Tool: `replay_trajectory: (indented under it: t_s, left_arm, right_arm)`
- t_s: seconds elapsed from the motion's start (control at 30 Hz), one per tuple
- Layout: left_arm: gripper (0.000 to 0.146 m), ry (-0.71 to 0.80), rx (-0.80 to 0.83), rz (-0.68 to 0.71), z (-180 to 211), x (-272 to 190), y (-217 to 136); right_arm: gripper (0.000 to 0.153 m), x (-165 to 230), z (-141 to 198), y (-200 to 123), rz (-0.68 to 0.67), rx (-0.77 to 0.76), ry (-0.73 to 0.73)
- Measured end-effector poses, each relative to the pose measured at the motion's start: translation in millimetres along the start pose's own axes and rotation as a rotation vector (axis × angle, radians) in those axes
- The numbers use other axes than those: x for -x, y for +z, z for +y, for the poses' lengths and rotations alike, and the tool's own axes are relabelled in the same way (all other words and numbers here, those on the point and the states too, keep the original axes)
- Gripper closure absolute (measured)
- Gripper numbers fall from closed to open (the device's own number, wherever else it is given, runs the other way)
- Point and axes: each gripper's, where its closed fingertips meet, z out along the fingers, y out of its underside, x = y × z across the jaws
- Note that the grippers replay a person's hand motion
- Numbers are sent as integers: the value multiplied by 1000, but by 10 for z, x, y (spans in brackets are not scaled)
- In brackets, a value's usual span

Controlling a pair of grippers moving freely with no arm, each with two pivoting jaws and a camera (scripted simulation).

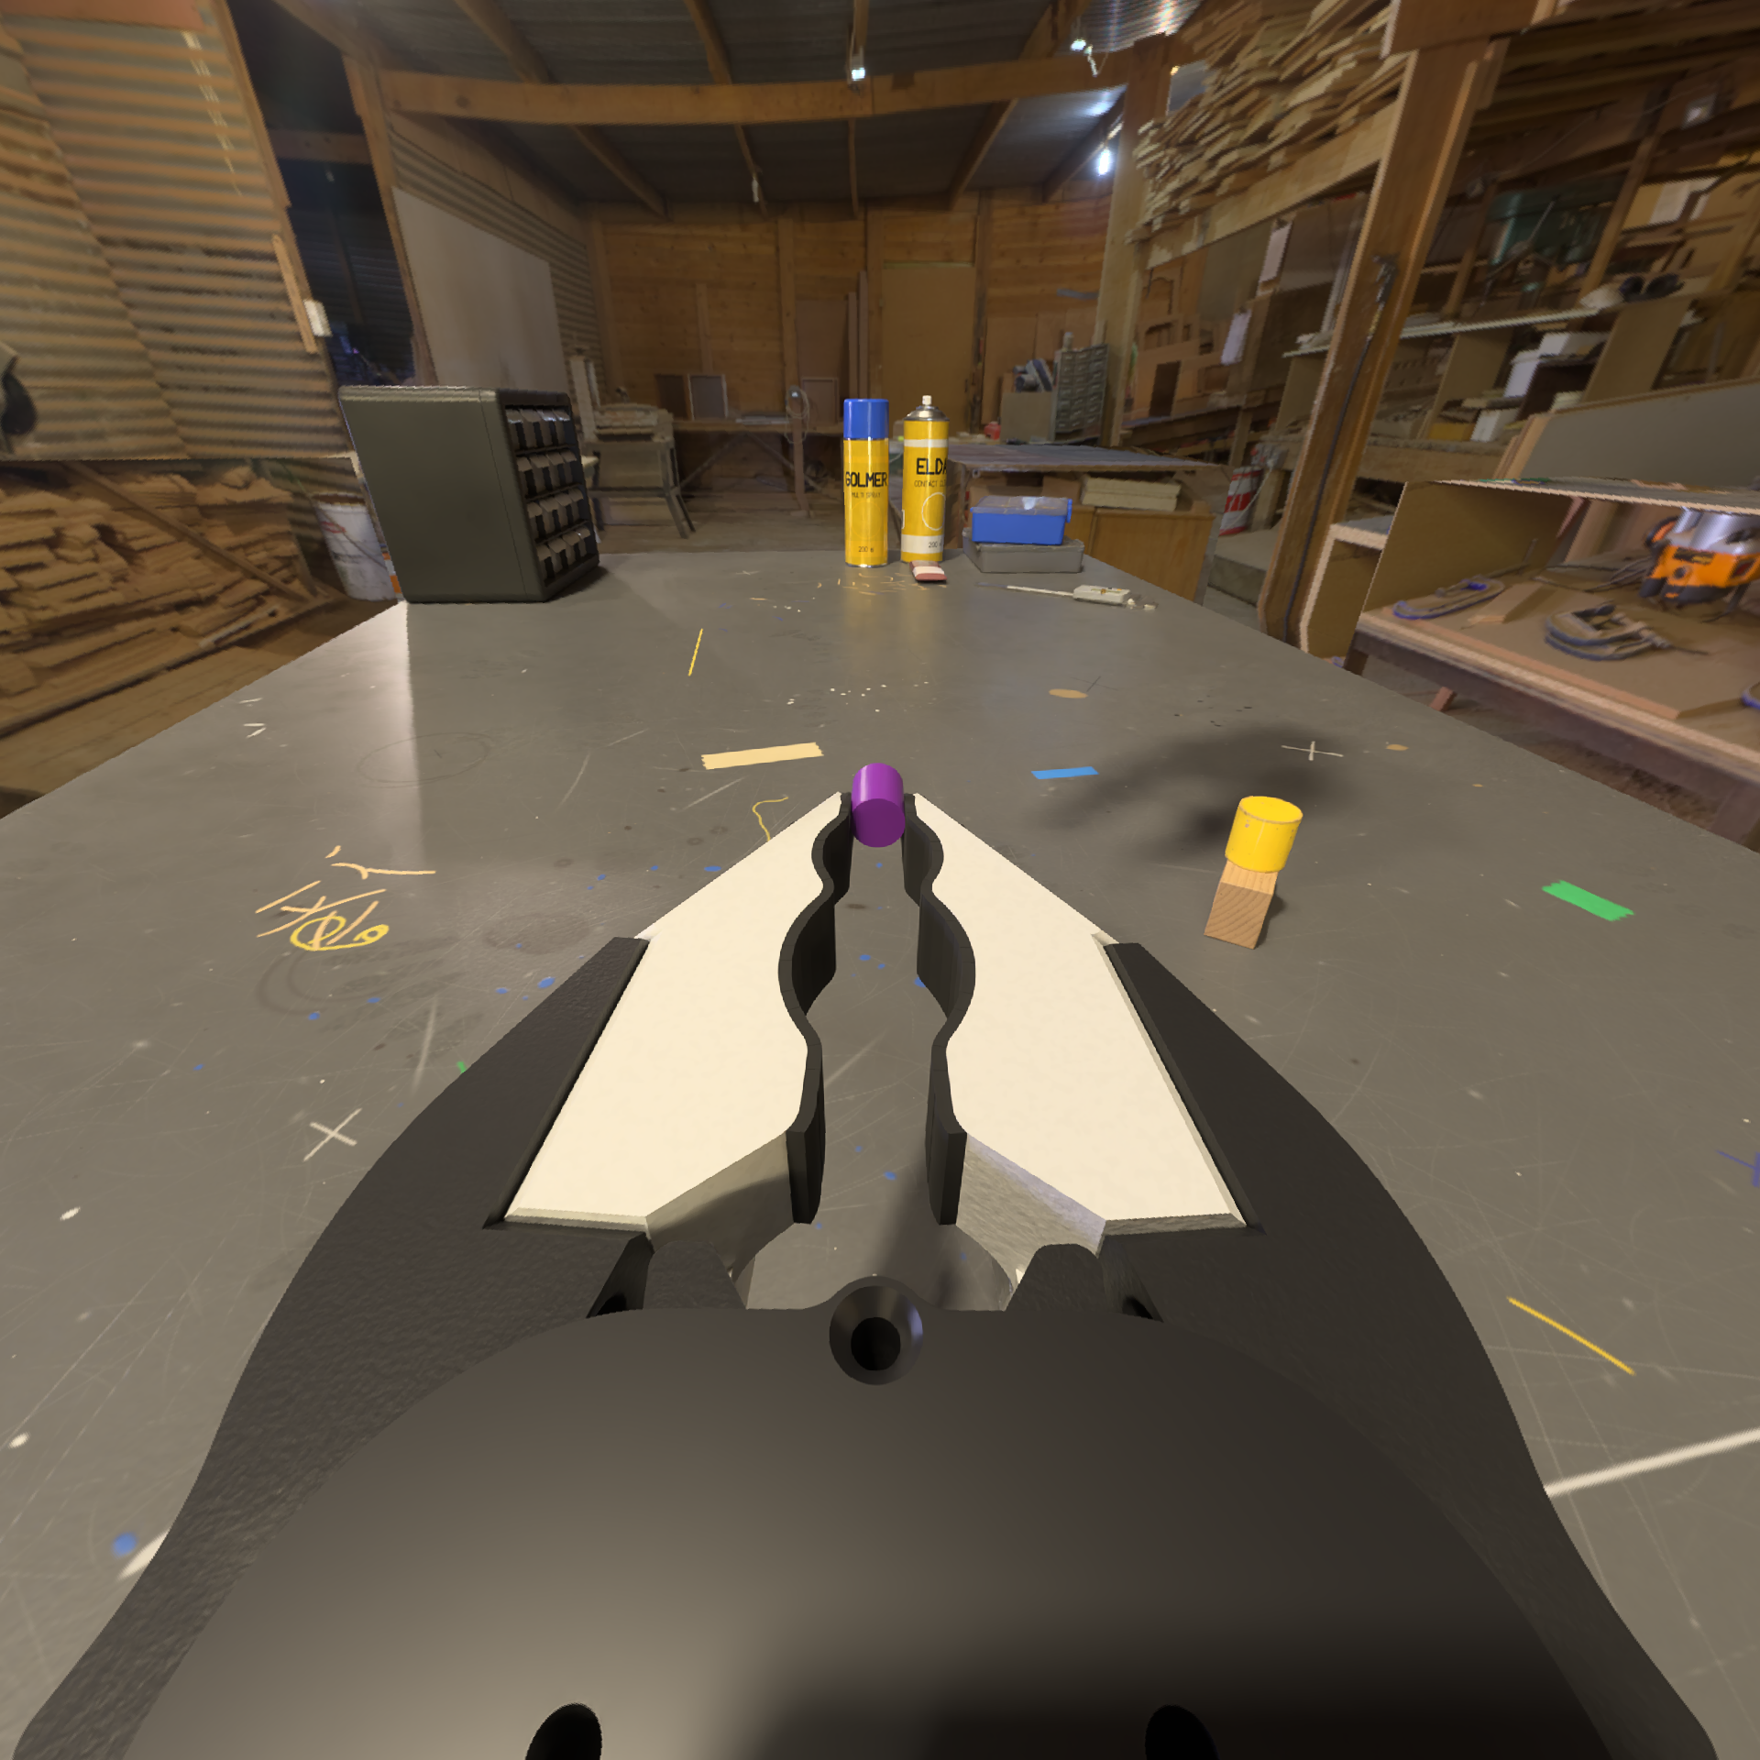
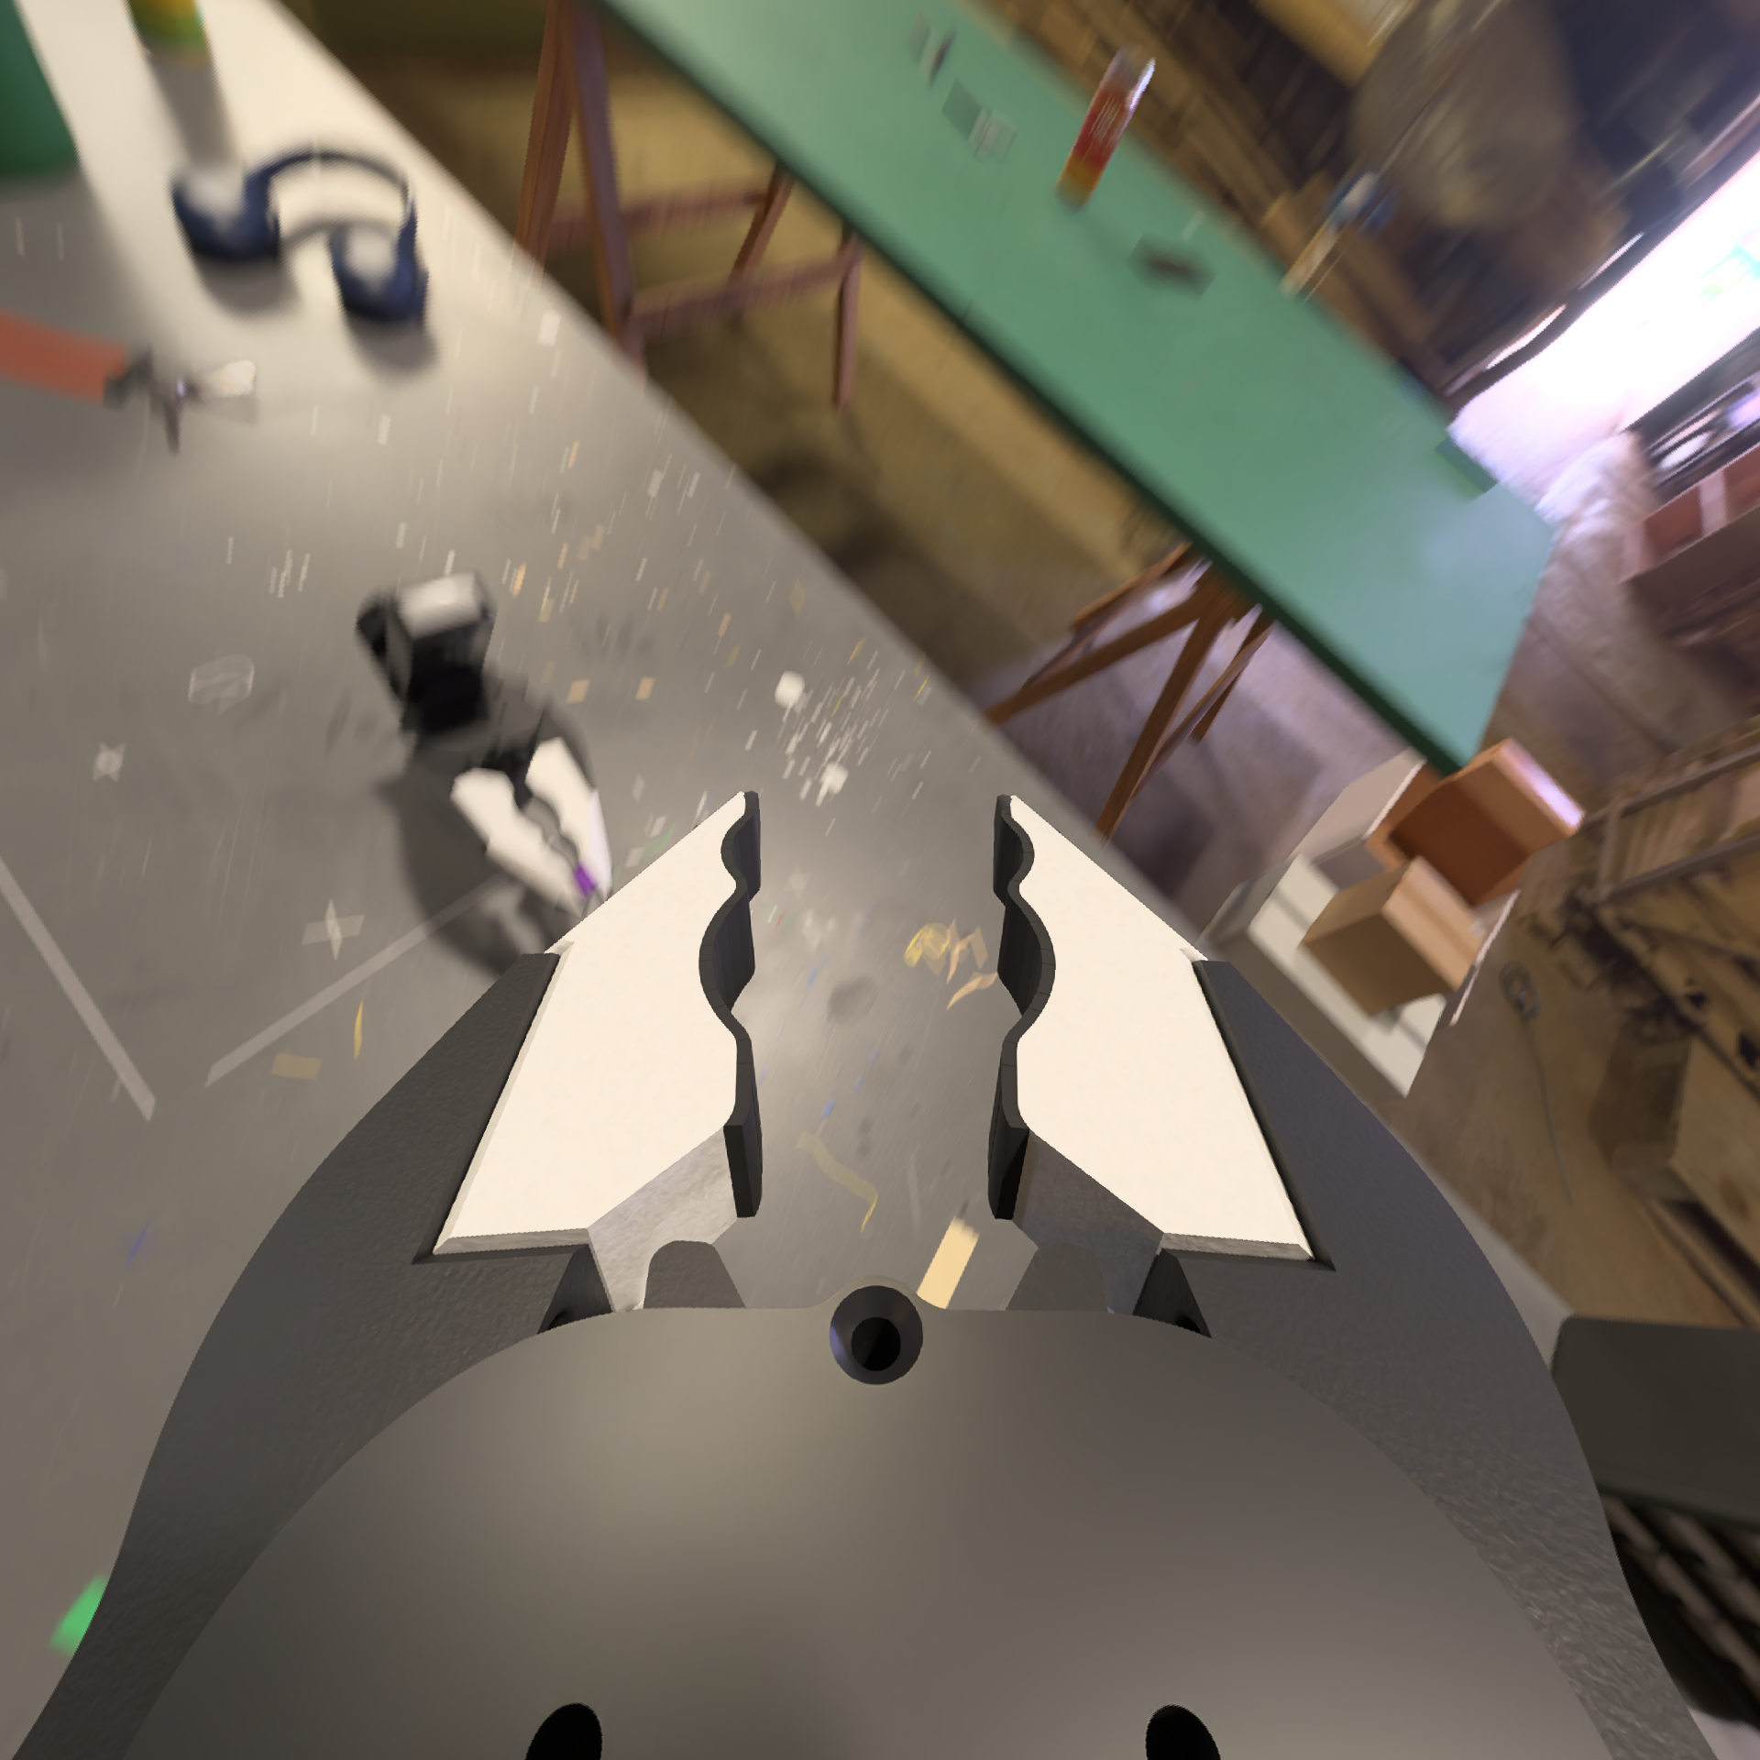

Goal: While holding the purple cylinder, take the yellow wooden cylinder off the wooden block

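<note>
Purple cylinder (image 1: pixel 876 805) clamped in L jaws | yellow cylinder (image 1: pixel 1262 831) on block (image 1: pixel 1240 905): L view only | R jaws apart, empty

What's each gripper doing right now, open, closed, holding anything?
Left gripper: closed on the purple cylinder, pinched at its fingertips.
Right gripper: open, nothing between its fingers.

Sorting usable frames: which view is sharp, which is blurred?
Left wrist view: sharp; the small purple cylinder and the yellow wooden cylinder have crisp edges. Right wrist view: streaky motion blur over the grey scuffed table; only the right gripper looks crisp.
</note>
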Motion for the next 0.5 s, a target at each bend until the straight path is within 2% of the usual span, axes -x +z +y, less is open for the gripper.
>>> replay_trajectory:
  t_s: [0.23, 0.37, 0.5]
  left_arm:
    - [137, 0, -2, 5, -6, -23, -1]
    - [137, 1, 3, -2, 6, -24, -9]
    - [137, 3, 7, -4, 11, -26, -9]
  right_arm:
    - [109, 1043, 1676, 572, -186, 374, -124]
    - [110, 1514, 2468, 620, -347, 574, -133]
    - [109, 1948, 2977, 560, -454, 715, -75]
